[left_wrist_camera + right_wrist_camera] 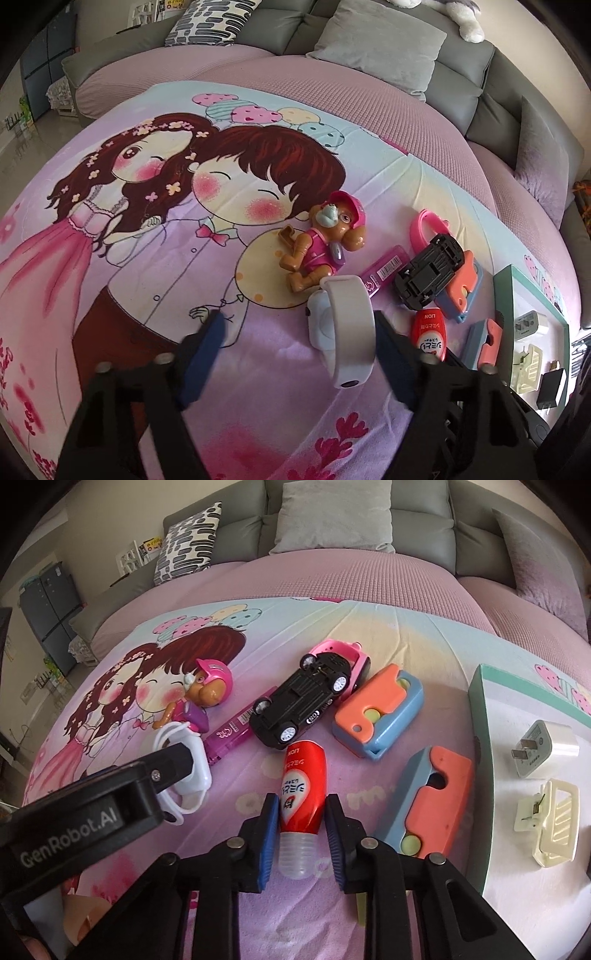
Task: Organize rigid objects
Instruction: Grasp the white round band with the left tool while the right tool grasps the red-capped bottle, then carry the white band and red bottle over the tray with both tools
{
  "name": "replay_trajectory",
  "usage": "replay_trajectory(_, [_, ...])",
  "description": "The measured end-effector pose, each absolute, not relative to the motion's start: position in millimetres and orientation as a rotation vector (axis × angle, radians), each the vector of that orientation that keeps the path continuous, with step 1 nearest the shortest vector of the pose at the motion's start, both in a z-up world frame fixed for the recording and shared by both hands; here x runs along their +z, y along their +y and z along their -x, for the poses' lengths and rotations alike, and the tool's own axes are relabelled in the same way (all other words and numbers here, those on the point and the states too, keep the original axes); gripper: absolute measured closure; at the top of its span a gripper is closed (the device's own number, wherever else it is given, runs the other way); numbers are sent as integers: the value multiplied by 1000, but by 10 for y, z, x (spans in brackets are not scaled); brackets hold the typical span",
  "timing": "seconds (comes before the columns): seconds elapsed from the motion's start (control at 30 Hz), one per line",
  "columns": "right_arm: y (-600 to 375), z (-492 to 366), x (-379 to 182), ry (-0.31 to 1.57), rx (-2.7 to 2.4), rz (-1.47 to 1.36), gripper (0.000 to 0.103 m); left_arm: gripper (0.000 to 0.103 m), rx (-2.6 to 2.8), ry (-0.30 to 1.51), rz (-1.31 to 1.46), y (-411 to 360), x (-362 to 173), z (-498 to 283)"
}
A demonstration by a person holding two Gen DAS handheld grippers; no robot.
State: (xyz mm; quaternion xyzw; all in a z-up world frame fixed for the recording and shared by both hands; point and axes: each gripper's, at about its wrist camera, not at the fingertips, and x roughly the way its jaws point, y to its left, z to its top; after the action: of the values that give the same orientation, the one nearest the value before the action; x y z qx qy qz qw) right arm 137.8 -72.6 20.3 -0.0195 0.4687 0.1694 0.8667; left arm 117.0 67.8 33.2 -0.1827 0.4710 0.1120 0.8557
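Item, pickup step: my right gripper (301, 834) is clamped on the red bottle (302, 794), which lies on the cartoon sheet (129, 258) just left of the tray (484, 760). Next move, I judge: lift it and carry it right, into the tray. My left gripper (295, 345) stands half-wide around the white watch (341, 328), not yet pinching. Both point steeply down.

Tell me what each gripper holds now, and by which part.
The right gripper clamps the red bottle near its clear cap end. The left gripper straddles the white watch, not yet gripping.
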Motion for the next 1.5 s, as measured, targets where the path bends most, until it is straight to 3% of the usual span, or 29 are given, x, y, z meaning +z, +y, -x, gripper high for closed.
replay_trajectory(0.13, [-745, -1396, 175, 987, 355, 29, 75, 53, 205, 989, 402, 658, 295, -1170])
replay_trajectory(0.37, [-737, -1397, 165, 984, 354, 35, 75, 70, 164, 986, 392, 569, 282, -1188])
replay_trajectory(1.13, [-1092, -1266, 726, 809, 318, -78, 77, 71, 131, 866, 366, 517, 663, -1103])
replay_trajectory(1.5, [-1604, -1218, 974, 747, 216, -139, 77, 71, 19, 827, 298, 60, 872, -1139])
